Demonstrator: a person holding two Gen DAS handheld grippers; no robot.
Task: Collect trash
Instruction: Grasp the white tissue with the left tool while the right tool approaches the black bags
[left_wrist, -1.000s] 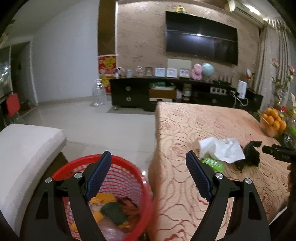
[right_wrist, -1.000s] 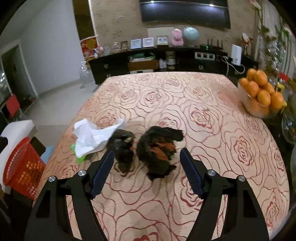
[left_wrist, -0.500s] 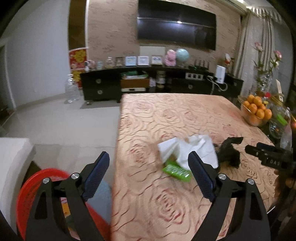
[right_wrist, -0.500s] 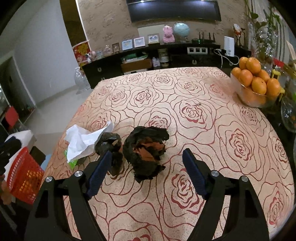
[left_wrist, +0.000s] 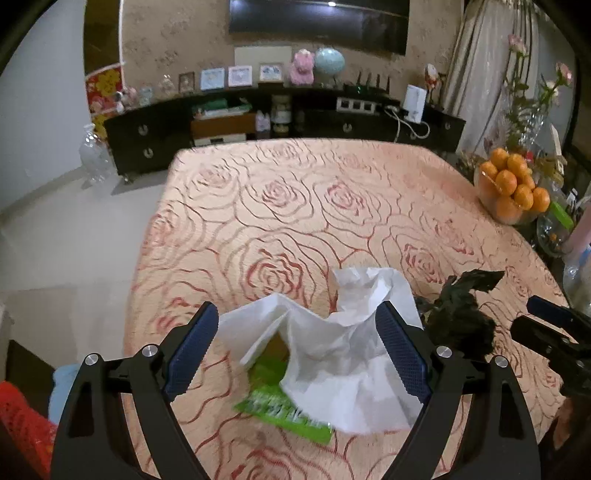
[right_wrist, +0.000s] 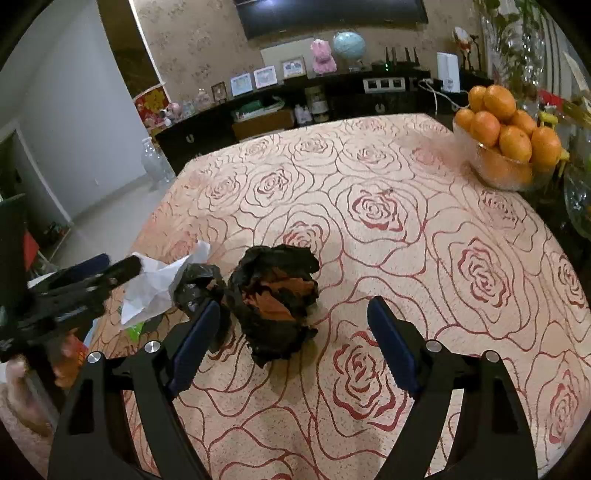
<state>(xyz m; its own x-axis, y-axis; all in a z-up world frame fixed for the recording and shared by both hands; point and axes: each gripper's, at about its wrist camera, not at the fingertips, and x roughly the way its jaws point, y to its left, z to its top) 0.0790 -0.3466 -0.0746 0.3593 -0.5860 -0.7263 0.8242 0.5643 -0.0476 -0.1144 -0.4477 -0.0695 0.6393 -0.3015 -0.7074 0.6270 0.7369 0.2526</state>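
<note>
Two grippers hang spread wide over the rose-patterned tablecloth (right_wrist: 424, 206). The left gripper (left_wrist: 295, 343) straddles crumpled white tissue (left_wrist: 332, 347) lying atop a glossy green wrapper (left_wrist: 284, 410). The right gripper (right_wrist: 293, 332) frames a crinkled black-and-orange wad (right_wrist: 277, 295).

1. Left gripper (left_wrist: 295, 350) stands spread wide, its fingers either side of the tissue (left_wrist: 332, 347); a green wrapper (left_wrist: 284, 410) lies under the tissue's near edge.
2. A small black bag (left_wrist: 458, 317) lies just right of the tissue, touching it, between the two grippers.
3. Right gripper (right_wrist: 295, 343) is spread around the big black wad (right_wrist: 277, 295); its left finger sits in the narrow gap beside the small bag.
4. The cloth (right_wrist: 461, 258) right of the wad is bare.
5. The far half of the table is bare up to the orange bowl (right_wrist: 506, 170) at the right edge.
6. The red basket (left_wrist: 22, 421) sits low, left of the table.
</note>
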